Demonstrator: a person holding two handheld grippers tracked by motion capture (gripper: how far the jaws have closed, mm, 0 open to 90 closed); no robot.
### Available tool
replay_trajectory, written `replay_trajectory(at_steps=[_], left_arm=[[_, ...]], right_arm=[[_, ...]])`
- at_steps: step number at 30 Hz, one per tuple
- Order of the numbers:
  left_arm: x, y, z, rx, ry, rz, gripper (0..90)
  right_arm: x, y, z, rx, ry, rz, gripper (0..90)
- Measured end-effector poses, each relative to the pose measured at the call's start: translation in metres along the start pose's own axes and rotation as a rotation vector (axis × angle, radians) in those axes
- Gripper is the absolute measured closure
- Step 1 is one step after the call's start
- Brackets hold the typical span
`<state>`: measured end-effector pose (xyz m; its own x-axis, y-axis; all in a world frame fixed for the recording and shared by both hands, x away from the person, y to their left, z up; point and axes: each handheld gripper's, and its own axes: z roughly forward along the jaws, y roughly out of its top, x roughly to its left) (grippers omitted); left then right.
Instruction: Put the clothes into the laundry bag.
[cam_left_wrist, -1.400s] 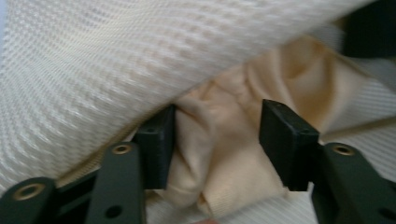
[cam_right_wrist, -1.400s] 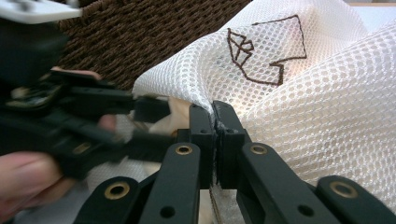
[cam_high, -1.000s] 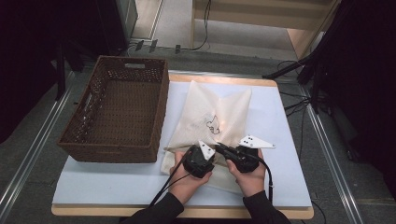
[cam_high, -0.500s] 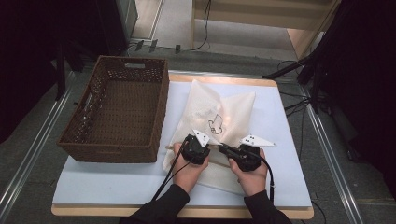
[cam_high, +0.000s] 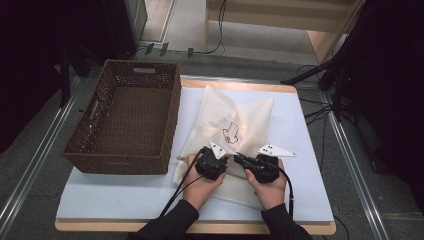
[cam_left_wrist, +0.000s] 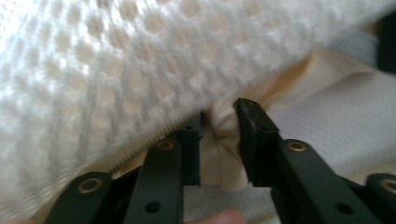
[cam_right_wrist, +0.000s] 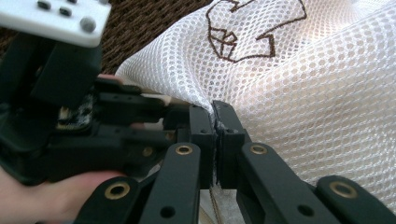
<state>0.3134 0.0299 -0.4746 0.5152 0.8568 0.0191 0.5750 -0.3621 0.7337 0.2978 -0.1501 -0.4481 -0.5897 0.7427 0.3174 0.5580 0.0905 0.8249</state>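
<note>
White mesh fills the nearest part of the scene: a mesh bag (cam_high: 235, 135) with a brown stitched drawing (cam_high: 230, 133) lies on the worktop (cam_high: 310, 150), in the middle of the high view, just to the right of the brown wicker basket (cam_high: 127, 117).

At the near edge of the bag, low in the centre of the high view, both hands have come forward and a little upward in the frame compared with a second ago. Then the claws were at the bag's front corner; now they sit on the cloth itself, close beside each other.

The right claw (cam_right_wrist: 215, 122) has its jaws pressed together on a fold of the mesh, next to what looks like the zipper line. The left claw (cam_left_wrist: 219, 122) has its jaws a little apart with a ridge of cream cloth bunched between them; in my judgement it pinches this cloth, although a narrow gap is visible. In the right gripper view the left claw (cam_right_wrist: 154, 116) stands directly beside the right one.

Farther up, the bag's far corners are raised and wrinkled more than before, so the cloth was pulled a bit.

This suggests that both grips are now taken at the bag's opening. The next step is probably to pull the zipper or to lift the bag toward the basket, which is empty.
</note>
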Motion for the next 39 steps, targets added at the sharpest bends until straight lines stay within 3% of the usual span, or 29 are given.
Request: replay_trajectory(at_steps=[3,8,10,13,15,20,27,32,34,39], left_arm=[[-0.004,0.007,0.004,0.027,0.073,0.065,80.8],[0.0,0.012,0.016,-0.011,0.168,0.003,81.5],[0.0,0.012,0.016,-0.014,0.156,-0.014,80.8],[0.003,0.006,0.007,-0.029,0.087,-0.009,76.6],[0.004,0.0,-0.002,-0.037,0.062,-0.001,74.8],[0.009,-0.014,-0.03,-0.07,-0.038,-0.025,71.8],[0.011,-0.029,-0.049,-0.073,-0.065,0.014,78.8],[0.024,-0.042,-0.064,-0.059,-0.084,0.014,78.2],[0.03,-0.048,-0.073,-0.07,-0.08,0.023,76.9],[0.046,-0.065,-0.091,-0.073,-0.047,0.021,72.8]], right_arm=[[-0.001,-0.001,0.0,0.001,-0.003,0.001,88.4],[-0.001,-0.002,0.0,0.004,-0.01,-0.003,88.4],[-0.001,-0.002,0.0,0.01,-0.015,0.001,88.4],[-0.003,-0.003,0.0,0.009,-0.019,0.003,88.4],[-0.004,-0.003,-0.001,0.013,-0.021,0.008,88.4],[-0.004,-0.005,-0.001,0.005,-0.002,-0.005,87.0],[-0.004,-0.009,-0.005,0.002,0.009,-0.003,80.3],[-0.002,-0.012,-0.01,0.007,0.031,-0.03,70.5],[0.0,-0.013,-0.012,0.012,0.035,-0.053,66.3],[0.003,-0.019,-0.016,0.009,0.044,-0.047,53.8]])
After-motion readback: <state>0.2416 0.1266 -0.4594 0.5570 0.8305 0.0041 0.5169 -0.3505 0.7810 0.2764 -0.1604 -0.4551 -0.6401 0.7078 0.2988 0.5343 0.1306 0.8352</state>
